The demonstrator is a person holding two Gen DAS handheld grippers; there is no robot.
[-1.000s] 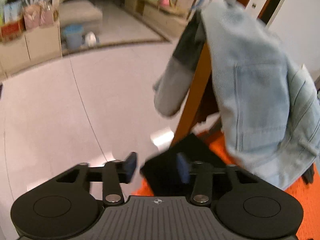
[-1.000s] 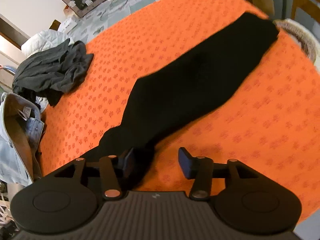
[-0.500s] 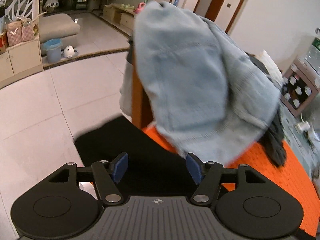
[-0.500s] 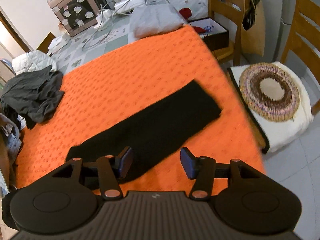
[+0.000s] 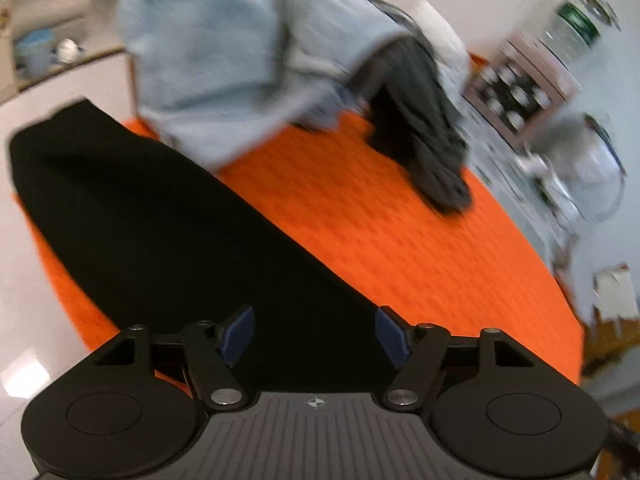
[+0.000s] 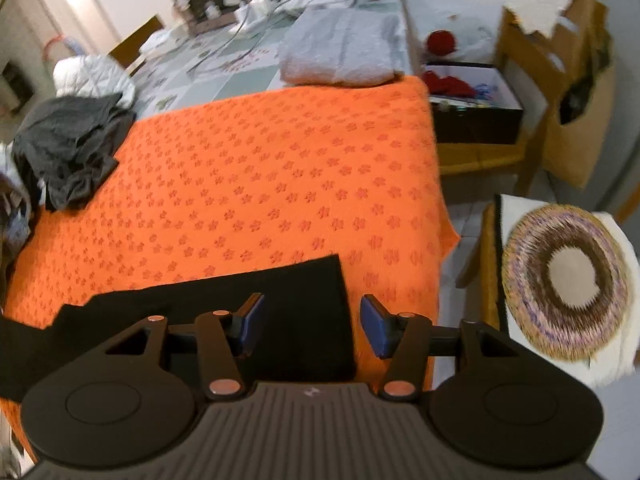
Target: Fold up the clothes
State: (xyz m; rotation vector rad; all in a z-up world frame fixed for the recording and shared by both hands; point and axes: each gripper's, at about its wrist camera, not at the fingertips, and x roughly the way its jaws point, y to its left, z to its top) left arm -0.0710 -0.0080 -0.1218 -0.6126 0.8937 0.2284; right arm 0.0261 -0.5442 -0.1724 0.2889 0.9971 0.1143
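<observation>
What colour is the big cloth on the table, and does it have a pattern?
Orange tablecloth with small flower shapes, clearest in the right wrist view.

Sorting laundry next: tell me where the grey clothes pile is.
In the right wrist view, the grey pile sits at the orange cloth's far left corner.

An orange flower-patterned cloth covers the table, bearing a flat black garment and crumpled dark-grey clothes.

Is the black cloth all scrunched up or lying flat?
Flat. The black cloth lies smooth on the orange cover, with a straight end edge. The grey clothes are the scrunched ones.
</observation>
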